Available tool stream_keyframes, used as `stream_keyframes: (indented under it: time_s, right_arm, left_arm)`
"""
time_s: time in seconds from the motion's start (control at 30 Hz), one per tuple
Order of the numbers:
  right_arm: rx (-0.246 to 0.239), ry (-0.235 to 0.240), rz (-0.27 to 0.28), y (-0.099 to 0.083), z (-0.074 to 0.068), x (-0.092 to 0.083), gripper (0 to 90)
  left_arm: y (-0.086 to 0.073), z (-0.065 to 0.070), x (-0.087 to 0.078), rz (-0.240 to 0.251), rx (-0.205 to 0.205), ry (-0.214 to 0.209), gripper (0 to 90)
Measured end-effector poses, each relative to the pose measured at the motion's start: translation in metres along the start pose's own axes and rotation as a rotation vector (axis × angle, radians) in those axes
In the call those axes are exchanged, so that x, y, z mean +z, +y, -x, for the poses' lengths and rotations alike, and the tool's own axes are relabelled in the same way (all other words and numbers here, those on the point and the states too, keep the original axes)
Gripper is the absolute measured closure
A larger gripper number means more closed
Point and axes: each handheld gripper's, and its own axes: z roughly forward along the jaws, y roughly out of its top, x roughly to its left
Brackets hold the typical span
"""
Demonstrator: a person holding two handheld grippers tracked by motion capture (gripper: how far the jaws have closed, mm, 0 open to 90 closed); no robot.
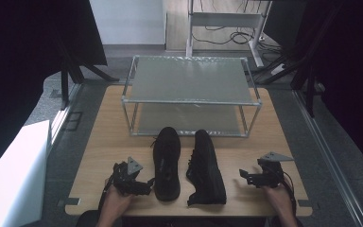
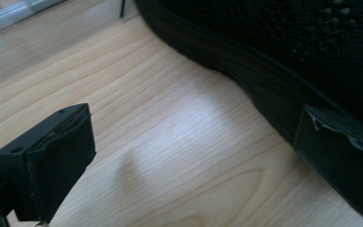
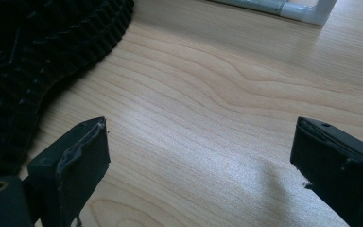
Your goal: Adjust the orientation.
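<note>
Two black shoes lie side by side near the front of the wooden bench, toes pointing away from the person toward the two-tier metal rack at the far side. The left shoe stands upright on its sole; the right shoe is tipped on its side so that its ridged tread faces right. Both run lengthwise front to back. The left gripper sits just beside the heel end of the left shoe, its fingers spread wide apart and holding nothing; in the left gripper view one finger lies right against the shoe's sole edge, and whether it touches cannot be told. The right gripper hovers a little apart from the right shoe, fingers likewise wide apart and empty, with bare bench between them and the tread off to their left. The left gripper is the nearer to its shoe, which lies to its right, so a short sideways reach across the shoe's narrow width looks like the likely grasp.
</note>
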Motion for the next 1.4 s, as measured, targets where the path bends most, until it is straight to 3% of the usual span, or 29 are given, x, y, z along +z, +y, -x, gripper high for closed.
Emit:
stream_keyframes:
  time_s: [0.23, 0.47, 0.8, 1.03, 1.4]
  right_arm:
    - [0.000, 0.003, -0.001, 0.000, 0.000, 0.001, 5.2]
    - [0.008, 0.009, 0.007, 0.000, 0.000, 0.000, 5.2]
    - [0.020, 0.031, 0.043, 0.007, -0.004, -0.002, 0.0]
    - [-0.024, 0.052, 0.062, 0.020, -0.013, -0.004, 0.0]
    - [-0.082, 0.073, 0.075, 0.042, -0.029, -0.003, 0.0]
  left_arm:
    - [0.004, 0.006, 0.005, -0.014, 0.037, -0.005, 0.0]
    - [0.000, -0.011, -0.005, 0.017, -0.029, 0.040, 0.0]
    - [-0.006, -0.023, -0.008, 0.027, -0.064, 0.076, 0.0]
    - [-0.008, -0.029, -0.009, 0.039, -0.105, 0.081, 0.0]
    - [-0.009, -0.028, -0.007, 0.028, -0.092, 0.090, 0.0]
